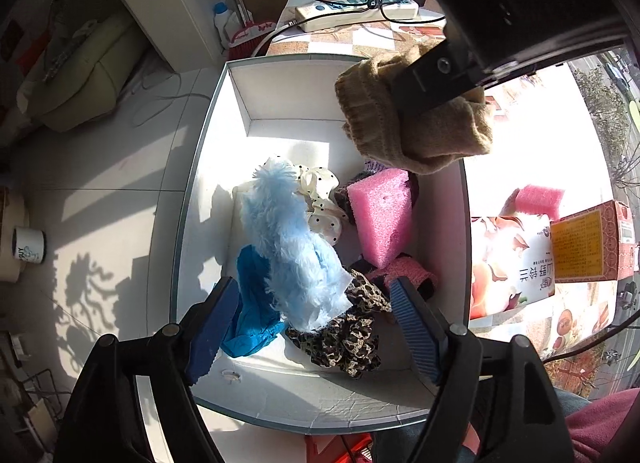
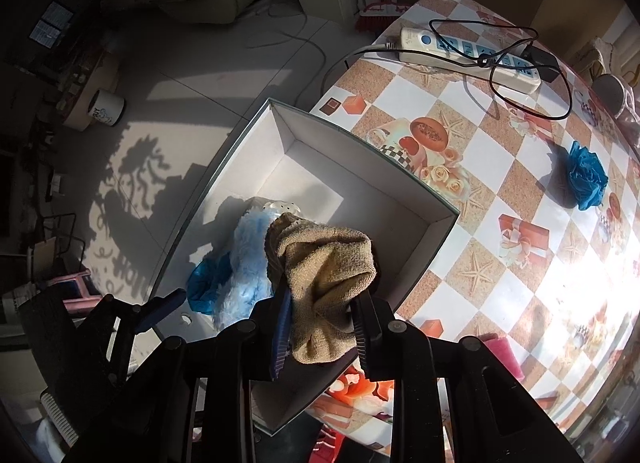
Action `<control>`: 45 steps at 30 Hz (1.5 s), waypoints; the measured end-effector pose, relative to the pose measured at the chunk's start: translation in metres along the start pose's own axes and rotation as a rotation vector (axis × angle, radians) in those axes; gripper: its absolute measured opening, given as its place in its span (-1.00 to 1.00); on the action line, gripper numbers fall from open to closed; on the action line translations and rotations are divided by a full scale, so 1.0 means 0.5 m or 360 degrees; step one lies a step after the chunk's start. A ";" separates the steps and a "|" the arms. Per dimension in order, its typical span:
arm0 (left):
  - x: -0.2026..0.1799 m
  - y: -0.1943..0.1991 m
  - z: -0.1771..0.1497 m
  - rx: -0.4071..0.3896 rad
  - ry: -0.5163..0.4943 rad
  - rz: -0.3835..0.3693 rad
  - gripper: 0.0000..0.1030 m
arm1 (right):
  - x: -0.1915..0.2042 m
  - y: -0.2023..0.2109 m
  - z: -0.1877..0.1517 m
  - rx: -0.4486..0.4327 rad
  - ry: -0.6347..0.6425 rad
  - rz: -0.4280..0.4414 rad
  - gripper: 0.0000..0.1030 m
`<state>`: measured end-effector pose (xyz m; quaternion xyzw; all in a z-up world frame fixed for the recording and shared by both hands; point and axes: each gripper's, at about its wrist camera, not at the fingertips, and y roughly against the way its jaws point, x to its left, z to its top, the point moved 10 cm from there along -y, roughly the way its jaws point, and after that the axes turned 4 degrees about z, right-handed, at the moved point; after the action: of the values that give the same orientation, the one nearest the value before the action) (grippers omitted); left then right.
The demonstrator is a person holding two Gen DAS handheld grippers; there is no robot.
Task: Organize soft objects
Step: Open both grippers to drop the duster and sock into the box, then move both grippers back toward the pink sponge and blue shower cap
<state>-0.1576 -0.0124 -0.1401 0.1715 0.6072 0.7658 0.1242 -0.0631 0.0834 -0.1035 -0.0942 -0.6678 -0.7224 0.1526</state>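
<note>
My right gripper is shut on a tan knitted sock and holds it in the air over the white cardboard box. In the left wrist view the sock hangs above the box's far right corner. My left gripper stands open over the near part of the box, its blue pads well apart. Below it lie a light blue fluffy piece, a blue crumpled piece and a leopard-print scrunchie. A pink foam block and a white dotted bow also lie inside.
The box overhangs the left edge of a checked tablecloth. On the table are a power strip with a black cable, a blue crumpled puff, a second pink foam piece and an orange carton. A white mug stands on the floor.
</note>
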 end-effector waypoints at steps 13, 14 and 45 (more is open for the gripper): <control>-0.024 0.004 0.030 0.0114 0.0114 -0.0235 0.75 | -0.092 0.067 -0.023 -0.0010 -0.0271 0.0150 0.97; -0.032 0.010 0.037 0.0125 0.0118 -0.0287 0.75 | -0.111 0.077 -0.032 -0.0002 -0.0314 0.0154 0.97; -0.547 -0.148 0.122 0.0999 -0.1025 -0.0749 0.75 | -0.647 0.196 -0.412 -0.0110 -0.1445 0.0308 0.97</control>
<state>0.1151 -0.0502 -0.2303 0.2866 0.7611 0.4060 0.4168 0.2875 -0.0969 -0.1404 -0.4677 -0.6307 -0.6124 -0.0917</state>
